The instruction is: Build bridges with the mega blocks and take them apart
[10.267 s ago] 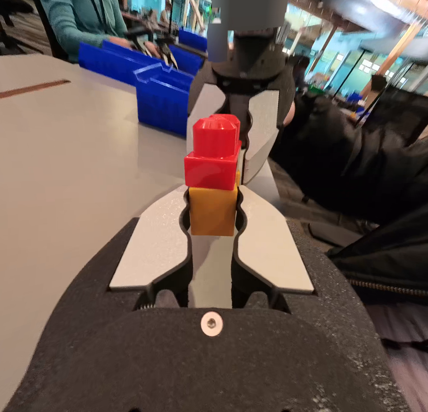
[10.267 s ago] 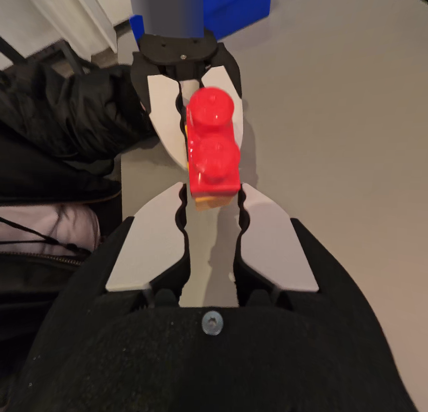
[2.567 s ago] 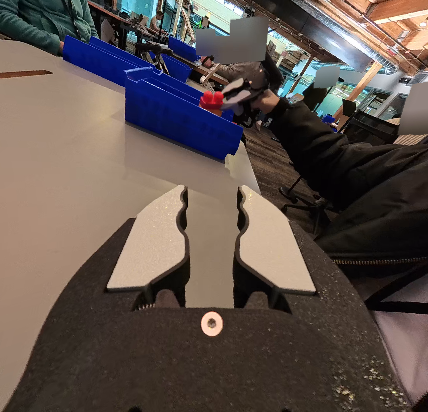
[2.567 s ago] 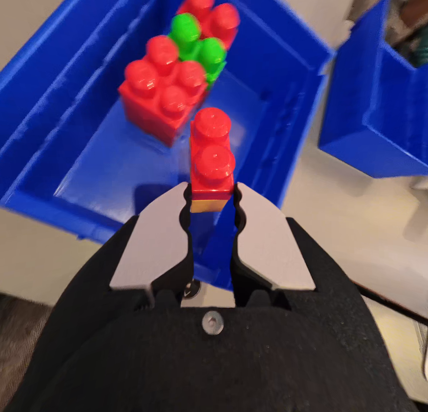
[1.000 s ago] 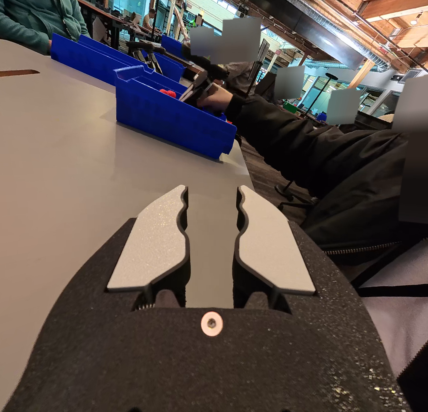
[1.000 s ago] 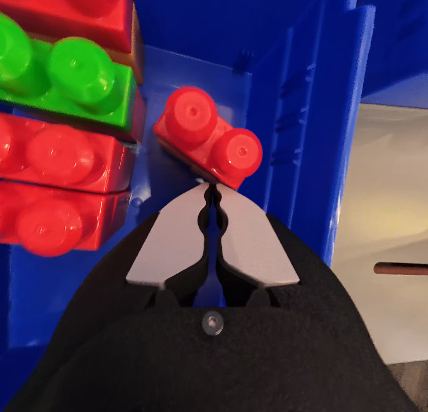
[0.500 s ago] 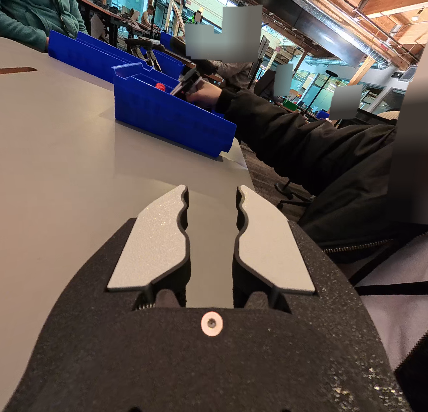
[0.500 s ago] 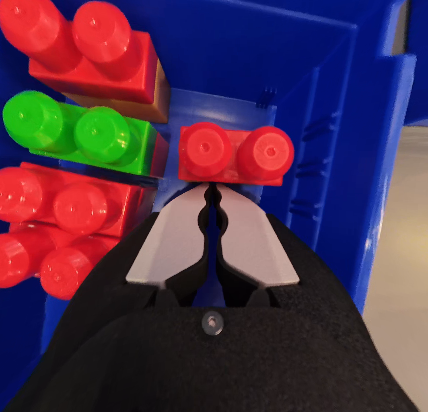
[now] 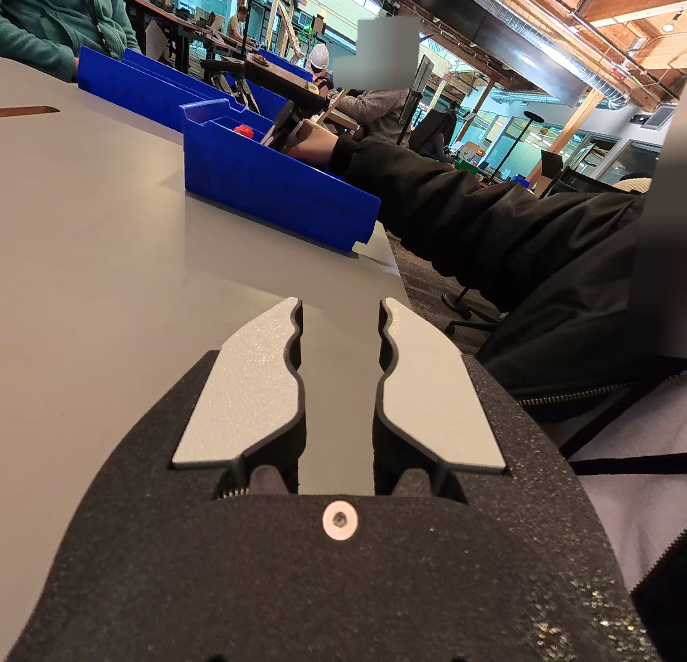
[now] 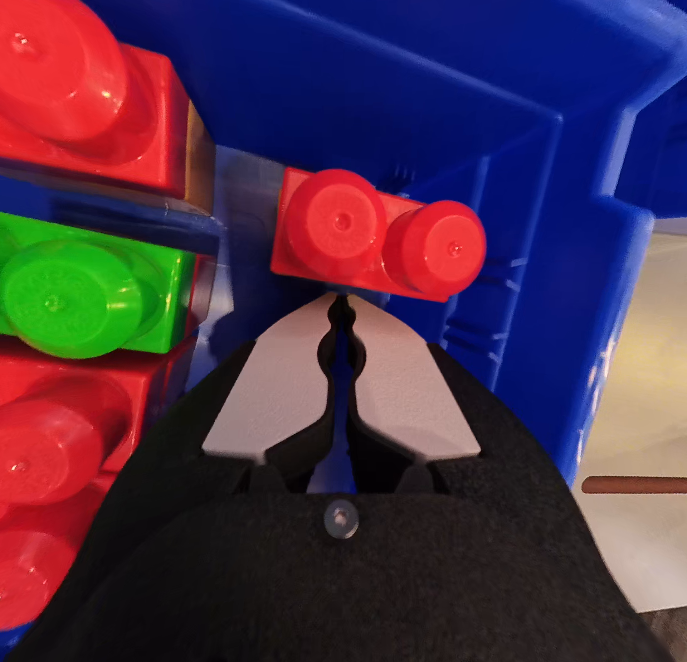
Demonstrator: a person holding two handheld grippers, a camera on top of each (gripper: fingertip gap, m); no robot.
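Inside the blue bin (image 10: 427,97), the right gripper (image 10: 342,302) sat clenched, tips empty, right up against a red two-stud block (image 10: 375,235) by the bin's corner wall. Beside that block were a green block (image 10: 74,294) and more red blocks (image 10: 74,78). Well short of the bin, the left gripper (image 9: 339,311) hung released over the grey table (image 9: 93,235), holding nothing.

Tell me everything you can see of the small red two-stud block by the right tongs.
The red block is glossy plastic with two round studs facing the camera. It lies slightly tilted in the blue bin, near its corner wall, apart from the other blocks. The right tongs, shut and empty, sit at its near edge.
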